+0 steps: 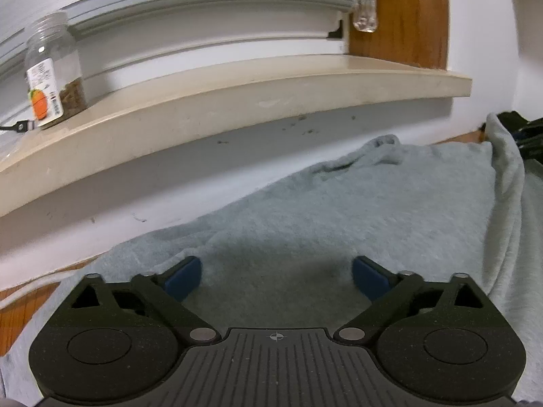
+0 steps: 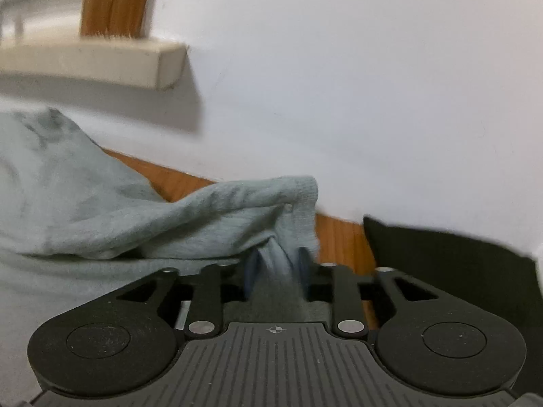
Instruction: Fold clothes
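A pale grey-green sweatshirt [image 1: 339, 210] lies spread on a wooden table [image 1: 20, 308] against a white wall. My left gripper [image 1: 276, 276] hovers low over its middle, blue pads wide apart, open, with nothing between them. On the right, a sleeve [image 1: 505, 183] of the garment rises in a fold. In the right wrist view this sleeve [image 2: 217, 213] is lifted and bunched, its cuff [image 2: 302, 196] standing up. My right gripper [image 2: 276, 266] has its pads partly apart, with gathered sleeve fabric filling the gap and touching both pads.
A beige window sill [image 1: 237, 101] juts out above the table and holds a clear plastic jar [image 1: 51, 71]. Its end [image 2: 166, 64] shows in the right wrist view. Something black [image 2: 441, 254] lies at the table's right end. Bare wood [image 2: 339, 237] shows beside the cuff.
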